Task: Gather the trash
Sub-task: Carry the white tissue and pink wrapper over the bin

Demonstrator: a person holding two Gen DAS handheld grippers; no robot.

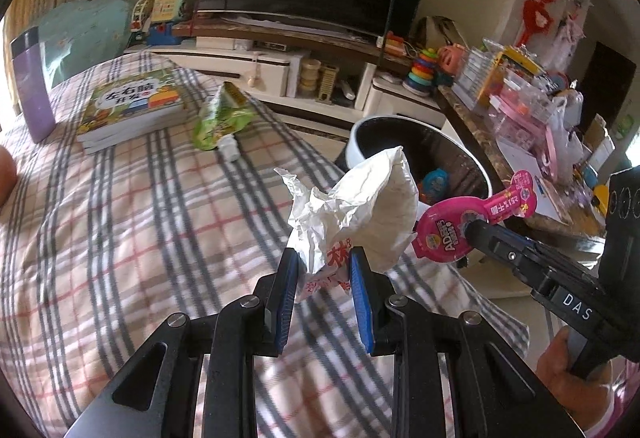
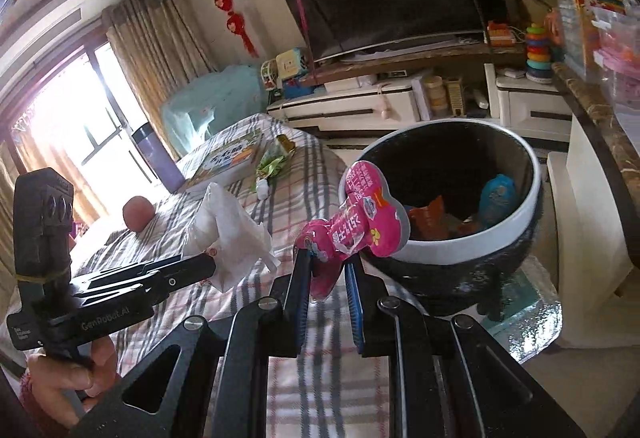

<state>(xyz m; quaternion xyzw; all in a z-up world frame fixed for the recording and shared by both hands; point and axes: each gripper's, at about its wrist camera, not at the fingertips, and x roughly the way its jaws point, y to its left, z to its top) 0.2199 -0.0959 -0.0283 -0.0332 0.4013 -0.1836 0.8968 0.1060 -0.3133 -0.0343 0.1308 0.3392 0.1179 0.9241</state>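
Far to my left on the checked bedspread lie a purple flask, a stack of children's books and a green snack pouch that looks like trash not yet collected. My left claw is clamped on a crumpled white paper wrapper, held in the air above the bed edge. I judge it very light and soft; it crushes rather than slips, so a pinch low on the bunched end suits it. My right claw is closed on a pink bone-shaped packet, which looks like thin glossy plastic, light but slippery, best taken across its narrow waist. Just beyond it stands the round bin, white-rimmed, with wrappers already inside. Nothing blocks the mouth, though my two claws sit close and could knock together. A cluttered stone-topped counter crowds the right.
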